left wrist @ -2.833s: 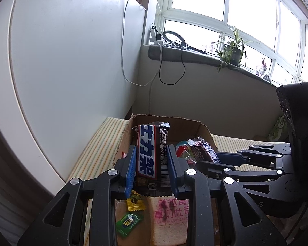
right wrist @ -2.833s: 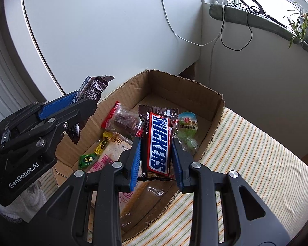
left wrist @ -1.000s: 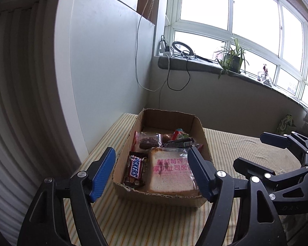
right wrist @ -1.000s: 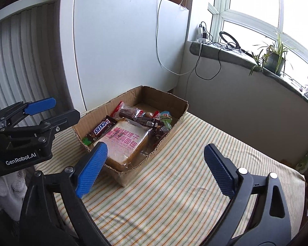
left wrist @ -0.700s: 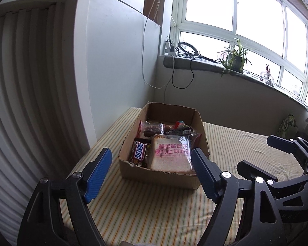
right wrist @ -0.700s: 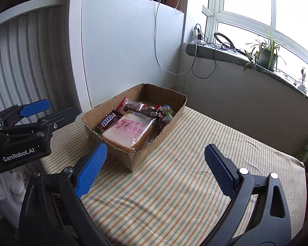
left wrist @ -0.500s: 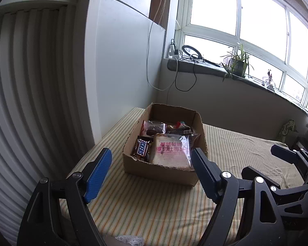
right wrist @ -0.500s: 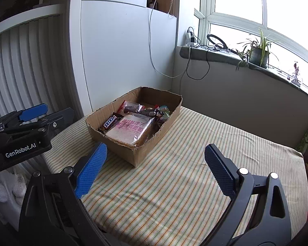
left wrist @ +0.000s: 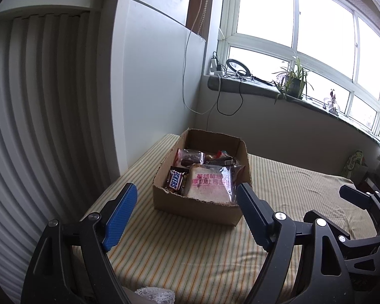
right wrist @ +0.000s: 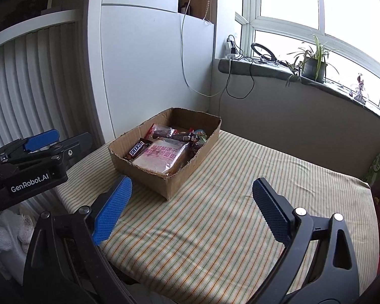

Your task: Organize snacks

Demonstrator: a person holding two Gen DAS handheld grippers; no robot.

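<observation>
**Snacks sit packed in the box, both tongs held wide and empty**

A cardboard box (left wrist: 197, 206) stands on the striped tablecloth (left wrist: 215, 253), near the corner where the white wall panel meets the grey ledge under the window. Inside it lie a bagged loaf of sliced bread (left wrist: 210, 183) with pink lettering, a Snickers bar (left wrist: 174, 180) just left of the bread, and a clear-wrapped dark snack (left wrist: 190, 155) further back among other small packets that are too small to tell apart.

The left gripper (left wrist: 187, 202) hovers short of the box; its jaws have just been opening and now stand wide, with nothing between the 2 blue pads (left wrist: 119, 214). The box shows in the gap only because it lies beyond them. The right gripper (right wrist: 190, 202) is likewise spread wide and holds nothing, with bare cloth between its fingers. It is off to the right of the box, well apart from it.

A potted plant (right wrist: 314, 64) and a ring light (right wrist: 262, 50) rest on the ledge.
</observation>
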